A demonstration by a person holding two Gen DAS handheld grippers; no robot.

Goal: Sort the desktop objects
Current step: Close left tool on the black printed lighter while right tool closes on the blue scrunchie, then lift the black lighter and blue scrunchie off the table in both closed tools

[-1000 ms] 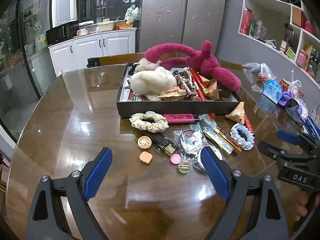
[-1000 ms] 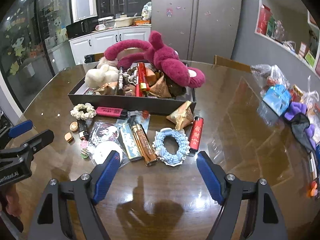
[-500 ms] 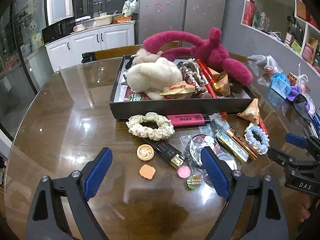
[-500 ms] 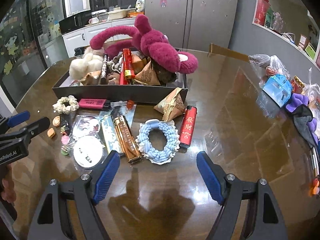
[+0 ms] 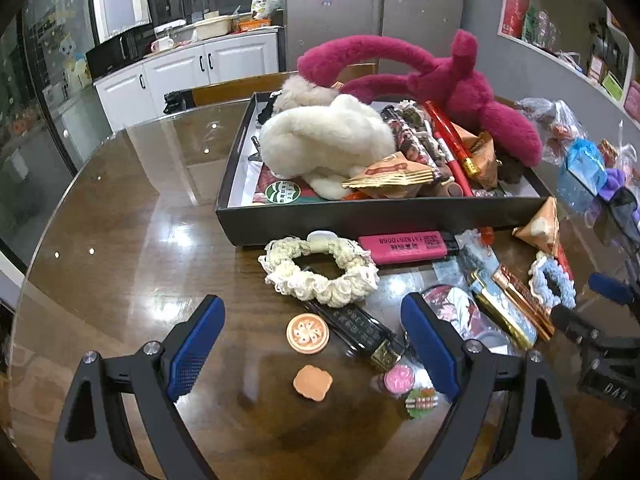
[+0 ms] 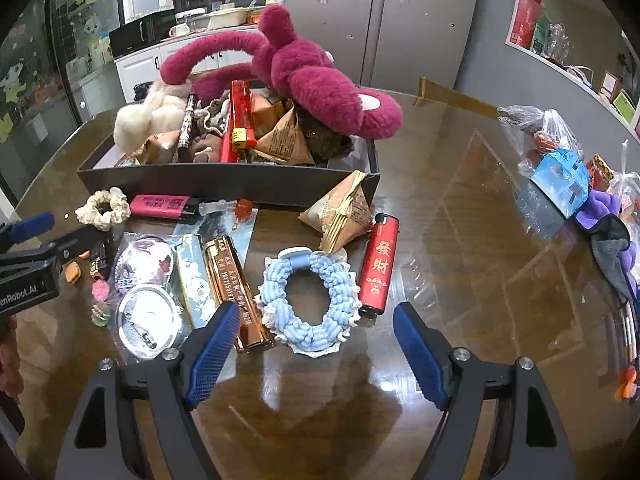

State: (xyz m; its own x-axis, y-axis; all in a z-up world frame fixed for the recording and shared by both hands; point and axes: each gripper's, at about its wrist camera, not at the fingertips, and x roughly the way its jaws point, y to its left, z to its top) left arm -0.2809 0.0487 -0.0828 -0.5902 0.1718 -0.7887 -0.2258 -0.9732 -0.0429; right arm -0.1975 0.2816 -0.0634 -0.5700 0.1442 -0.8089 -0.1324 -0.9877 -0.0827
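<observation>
A dark tray (image 5: 360, 220) (image 6: 224, 186) holds a magenta plush (image 5: 472, 92) (image 6: 316, 84), a white plush (image 5: 328, 140) and several small items. In front of it lie a cream scrunchie (image 5: 320, 276) (image 6: 103, 209), a pink lighter (image 5: 404, 246) (image 6: 158, 206), a blue scrunchie (image 6: 310, 298) (image 5: 554, 280), a red lighter (image 6: 378, 266) and a gold lighter (image 6: 236, 292). My left gripper (image 5: 312, 344) is open over a round biscuit-like piece (image 5: 307, 334) and an orange piece (image 5: 313, 382). My right gripper (image 6: 314, 346) is open just short of the blue scrunchie.
A triangular wrapped snack (image 6: 340, 212) leans by the tray's corner. Round badges (image 6: 146, 324) lie at the left. Plastic bags and a blue box (image 6: 560, 180) crowd the table's right edge. A fridge (image 6: 400, 20) and white cabinets (image 5: 200, 68) stand behind.
Both grippers have come forward and lower toward the loose items; the objects look larger. Neither has closed or touched anything.
</observation>
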